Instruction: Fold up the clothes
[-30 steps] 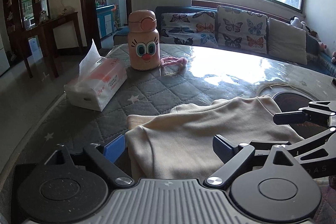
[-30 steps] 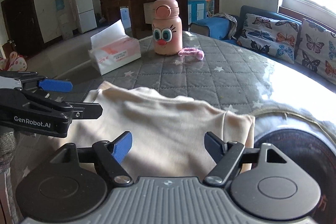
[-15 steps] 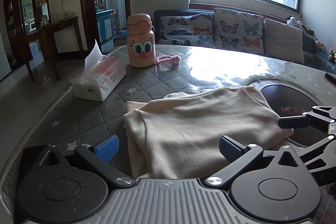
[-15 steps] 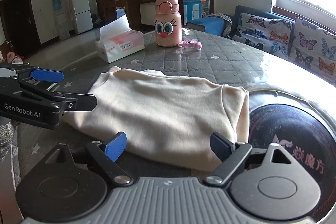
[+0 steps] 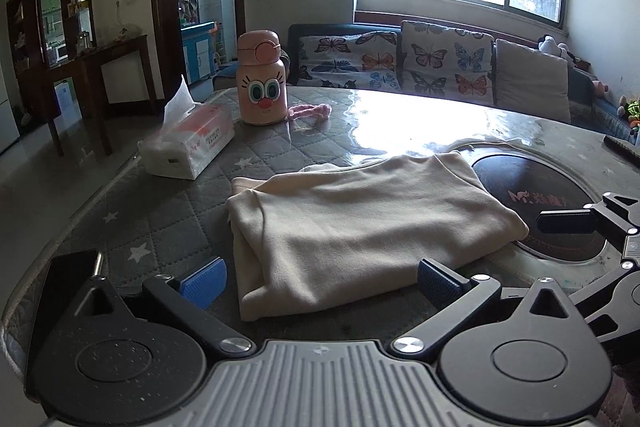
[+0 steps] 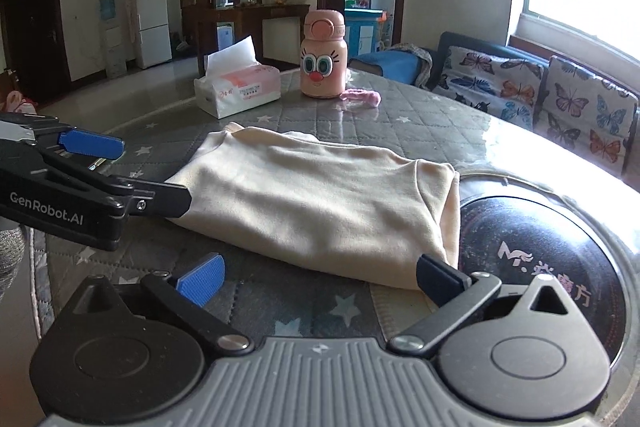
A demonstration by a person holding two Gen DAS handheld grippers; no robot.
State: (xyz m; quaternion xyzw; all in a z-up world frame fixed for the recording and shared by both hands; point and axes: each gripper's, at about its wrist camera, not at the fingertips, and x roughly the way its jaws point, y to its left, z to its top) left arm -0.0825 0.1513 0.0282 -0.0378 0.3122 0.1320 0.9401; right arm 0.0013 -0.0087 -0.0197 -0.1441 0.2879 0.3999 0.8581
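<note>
Soft matt cream cloth garment (image 5: 360,219) – on a quilted grey table cover (image 5: 168,219) under glossy film

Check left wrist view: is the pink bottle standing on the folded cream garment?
No, the pink bottle stands on the quilted table cover beside the tissue pack, well behind the cream garment.

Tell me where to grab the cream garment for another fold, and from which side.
Probably the near hem of the garment, one corner per gripper, coming in low from the near table edge. It lies flat, already folded, with its long edge facing both cameras; that edge is a loose, slightly raised lip to slip a jaw under.
</note>
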